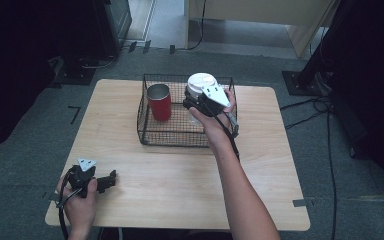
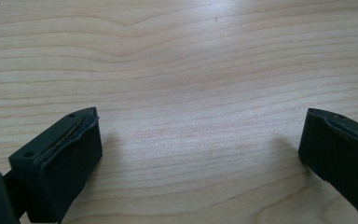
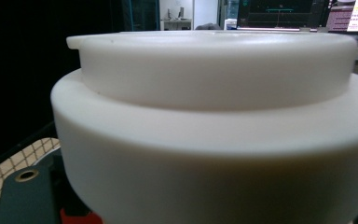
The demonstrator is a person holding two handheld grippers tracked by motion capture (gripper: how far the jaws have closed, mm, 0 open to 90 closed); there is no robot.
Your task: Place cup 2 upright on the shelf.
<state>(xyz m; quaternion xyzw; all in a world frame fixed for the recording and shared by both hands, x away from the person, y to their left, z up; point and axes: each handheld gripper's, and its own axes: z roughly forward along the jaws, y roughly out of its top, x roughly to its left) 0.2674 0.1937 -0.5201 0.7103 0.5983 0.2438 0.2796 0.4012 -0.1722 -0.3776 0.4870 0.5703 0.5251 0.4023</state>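
Light wooden table [image 1: 180, 175] bearing a black wire basket [image 1: 147, 131] near its far edge. A red metal cup [image 1: 159, 102] stands upright in the basket's left part. The right gripper [image 1: 196, 104] holds a white-lidded jar [image 1: 200, 84] over the basket's right part. The left gripper [image 1: 111, 179] rests near the table's near left corner.

Soft overhead light is falling evenly on the counter [image 1: 180, 165], while the room's edges are sinking into darkness. The white lid [image 3: 214, 116] is filling the right gripper view, blurring up close.
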